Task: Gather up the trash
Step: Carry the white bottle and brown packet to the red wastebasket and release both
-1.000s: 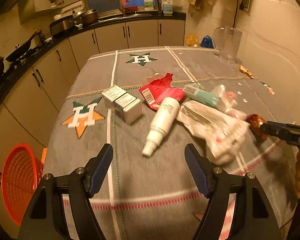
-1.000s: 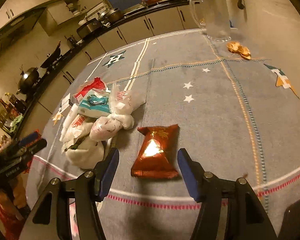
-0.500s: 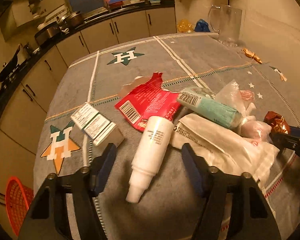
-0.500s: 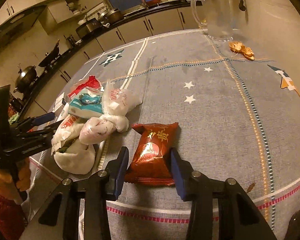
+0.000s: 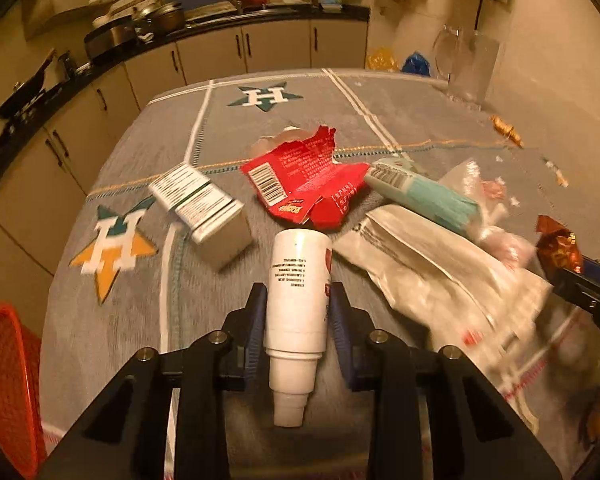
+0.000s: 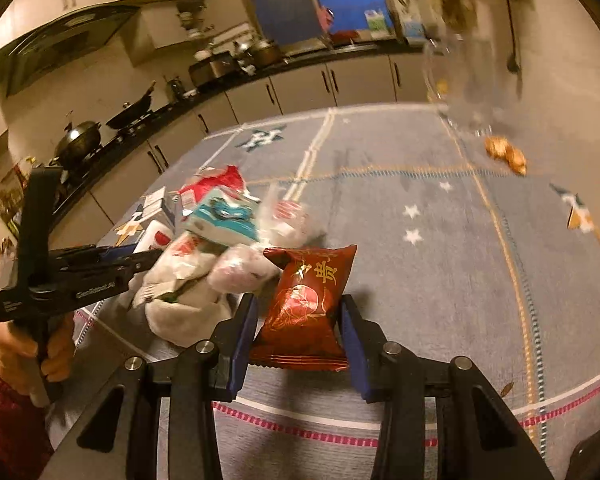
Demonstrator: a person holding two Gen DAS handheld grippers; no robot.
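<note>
My left gripper (image 5: pixel 298 304) is shut on a white plastic bottle (image 5: pixel 299 276) lying on the grey tablecloth, cap toward me. My right gripper (image 6: pixel 300 312) is shut on a dark red snack packet (image 6: pixel 308 300), which also shows in the left wrist view (image 5: pixel 558 250). Around them lie a torn red wrapper (image 5: pixel 304 184), a white-green carton (image 5: pixel 204 208), a teal-and-white tube pack (image 5: pixel 424 194) and crumpled white plastic bags (image 5: pixel 432 268). The left gripper also shows in the right wrist view (image 6: pixel 140 260).
An orange-red basket (image 5: pixel 8 384) stands on the floor left of the table. A clear glass jug (image 5: pixel 468 64) stands at the table's far right corner. Small orange scraps (image 6: pixel 504 152) lie near the wall. Kitchen counters with pots run along the left and back.
Both grippers have moved forward and closed: the left around the white bottle, the right around the red snack packet.
</note>
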